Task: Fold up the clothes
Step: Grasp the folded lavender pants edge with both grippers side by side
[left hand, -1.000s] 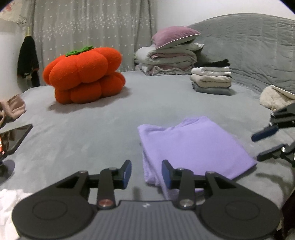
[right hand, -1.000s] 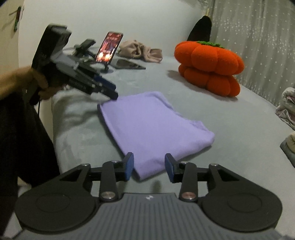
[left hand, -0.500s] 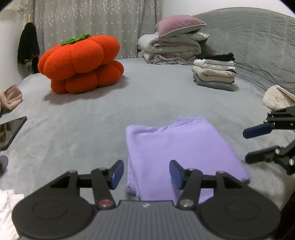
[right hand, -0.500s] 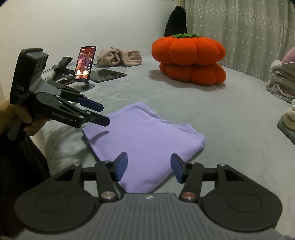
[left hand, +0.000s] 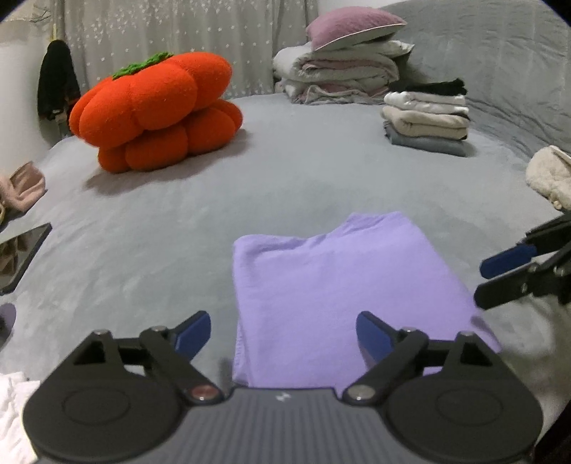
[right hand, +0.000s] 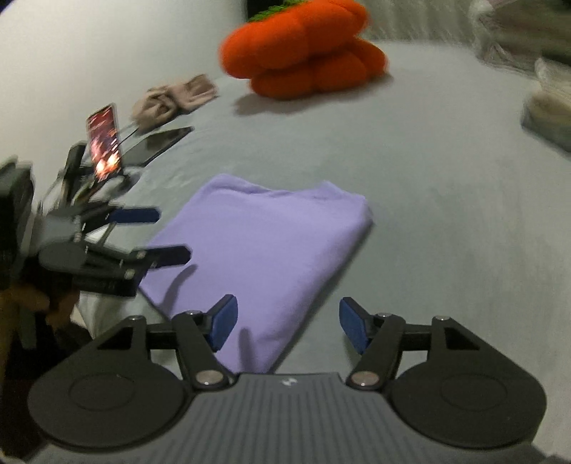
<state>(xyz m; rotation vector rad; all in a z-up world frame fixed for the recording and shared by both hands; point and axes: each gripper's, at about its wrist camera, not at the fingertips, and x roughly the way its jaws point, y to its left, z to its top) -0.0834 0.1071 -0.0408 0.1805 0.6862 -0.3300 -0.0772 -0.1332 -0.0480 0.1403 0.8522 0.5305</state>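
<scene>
Purple garment (left hand: pixel 339 285), folded to a flat rectangle, lies on the grey bed (left hand: pixel 285 185) near the bed's near edge, right under your hands. Folded edge thick along one side; layers look even. Judgement: this piece is about done, folded compact so it can go on a stack.

Your left gripper (left hand: pixel 283 333) hangs over the garment's near-left corner, released; its jaws have just been opening and nothing is between them but air above the cloth. Your right gripper (right hand: pixel 285 321) sits over the near-right corner, also let go, its jaws likewise just opening, no cloth pinched. Each gripper shows in the other's view, at opposite ends of the near side. That spacing reads as a two-corner placement, or a set-up to lift the piece whole.

Outward: a stack of folded clothes (left hand: pixel 426 117) stands toward the bed's far right, well apart from the garment, neat and squared, likely where finished pieces go. Behind it, piled bedding with a pillow (left hand: pixel 353 25) on top. An orange pumpkin cushion (left hand: pixel 157 110) occupies the far left. At the left edge: a tablet (left hand: pixel 21 253) lying flat, a lit phone (right hand: pixel 105 141) propped upright, a beige bundle of cloth (right hand: pixel 175 100).

No containers in view; nothing boxed or binned.
</scene>
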